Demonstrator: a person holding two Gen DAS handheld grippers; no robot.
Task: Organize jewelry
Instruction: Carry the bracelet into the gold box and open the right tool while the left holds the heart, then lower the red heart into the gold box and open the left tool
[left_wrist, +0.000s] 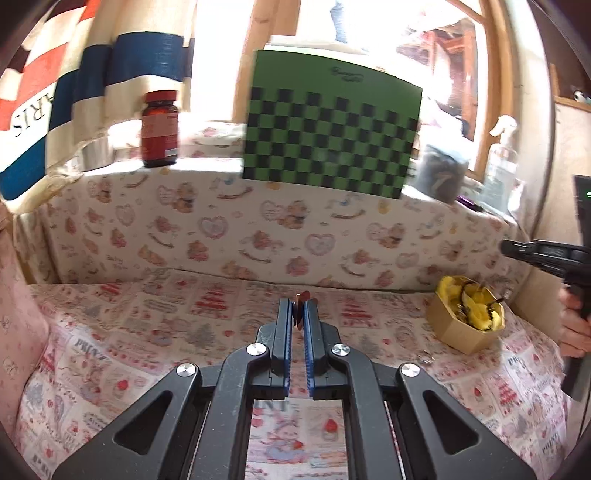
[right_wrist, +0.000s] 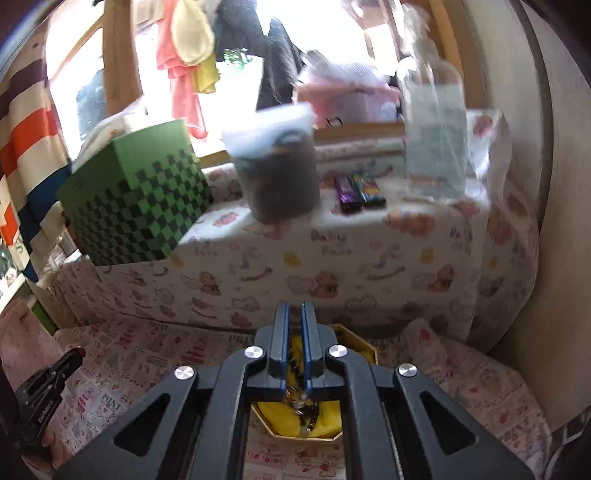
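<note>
Reddish-brown, a small flat jewel (left_wrist: 300, 308) is sitting pinched between our left gripper (left_wrist: 298, 306) pads, lifted clear of the cloth (left_wrist: 147, 332), seemingly for carrying to the box (left_wrist: 466, 314). We are hanging the right gripper (right_wrist: 294, 314) over that box, jaws nearly together; whether they are clasping anything we cannot tell. "PRINT" is showing on the cloth.

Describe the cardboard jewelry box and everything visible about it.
The cardboard jewelry box is a small, open-topped, tan container with angled, many-sided walls. It sits upright on the printed cloth, right of the left gripper. A crumpled yellow lining fills it, with dark and metallic jewelry pieces lying on top. The right gripper hangs directly above it; contact cannot be told.
</note>
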